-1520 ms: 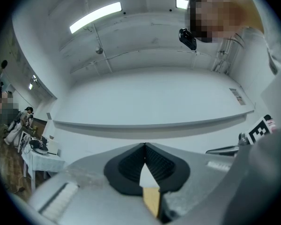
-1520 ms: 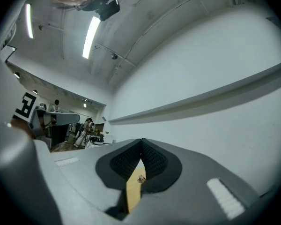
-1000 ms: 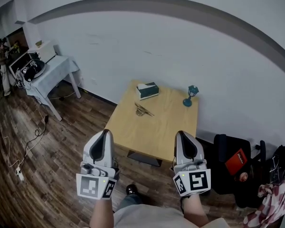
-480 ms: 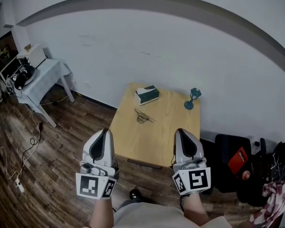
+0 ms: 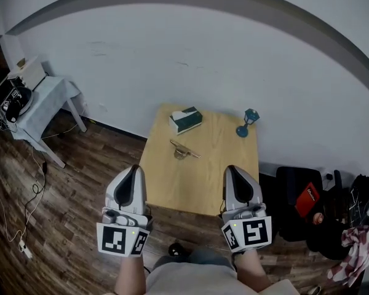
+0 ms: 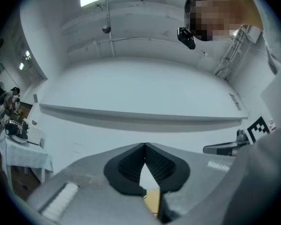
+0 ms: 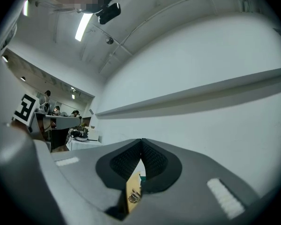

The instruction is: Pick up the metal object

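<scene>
Wooden flooring is lying nearest, with the left gripper and right gripper hovering above it, jaws closed tight on nothing. Beyond, the desk is carrying the metal object mid-top, its shape too small to make out.

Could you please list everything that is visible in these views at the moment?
light wooden square table: one, pale wood, centre, against the white wall
thin metal object: one, dull metallic, left-centre of the table
green-and-white tissue box: one, table's far left corner
small teal stemmed ornament: one, teal, table's far right corner
cloth-covered side table: one, white, far left, bearing dark gear
black bag: one, black with a red patch, on the floor right of the table
loose cables: several, dark, on the wooden floor at left
left claw: one, grey, shut, empty
right claw: one, grey, shut, empty
</scene>
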Available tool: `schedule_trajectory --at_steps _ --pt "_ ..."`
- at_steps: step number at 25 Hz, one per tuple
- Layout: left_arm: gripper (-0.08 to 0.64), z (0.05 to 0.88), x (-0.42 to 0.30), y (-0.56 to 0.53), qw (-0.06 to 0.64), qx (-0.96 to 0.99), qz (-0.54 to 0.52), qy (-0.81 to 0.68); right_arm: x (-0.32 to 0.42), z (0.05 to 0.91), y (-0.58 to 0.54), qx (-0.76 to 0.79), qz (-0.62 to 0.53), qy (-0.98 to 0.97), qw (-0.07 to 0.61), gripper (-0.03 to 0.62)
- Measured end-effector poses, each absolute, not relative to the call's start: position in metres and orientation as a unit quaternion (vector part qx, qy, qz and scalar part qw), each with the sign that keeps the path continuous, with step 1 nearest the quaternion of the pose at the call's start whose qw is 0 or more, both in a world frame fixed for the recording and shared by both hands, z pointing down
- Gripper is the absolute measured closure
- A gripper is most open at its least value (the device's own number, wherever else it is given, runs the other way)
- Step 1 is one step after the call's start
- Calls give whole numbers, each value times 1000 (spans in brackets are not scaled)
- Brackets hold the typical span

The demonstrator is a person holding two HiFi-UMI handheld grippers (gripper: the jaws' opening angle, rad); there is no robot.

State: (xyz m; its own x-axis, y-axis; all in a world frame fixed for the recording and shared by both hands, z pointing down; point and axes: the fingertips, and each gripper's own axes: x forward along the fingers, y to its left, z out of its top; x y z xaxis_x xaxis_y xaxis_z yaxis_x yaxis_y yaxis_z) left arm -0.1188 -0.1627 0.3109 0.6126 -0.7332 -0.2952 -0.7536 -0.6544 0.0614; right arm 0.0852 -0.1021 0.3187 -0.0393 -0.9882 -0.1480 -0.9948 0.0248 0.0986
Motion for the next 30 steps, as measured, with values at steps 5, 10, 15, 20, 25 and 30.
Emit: schedule_trajectory --at_steps 5,10,15,20,25,30 --pt "557 322 -109 -172 21 -905 141 401 91 328 -106 -703 75 707 13 591" --pt "557 329 -105 -184 12 -908 135 396 94 332 -115 -708 72 703 6 591" --pt "557 326 -98 -199 10 -907 142 396 101 330 -127 -709 76 701 1 591" --pt "557 323 -87 -218 9 -905 148 399 112 326 -145 -707 81 703 0 591" --pt "557 322 -71 -237 9 -903 146 403 128 323 -167 -703 81 707 2 591" --pt "557 322 -57 -258 8 -901 139 412 142 321 -194 -693 81 717 5 591"
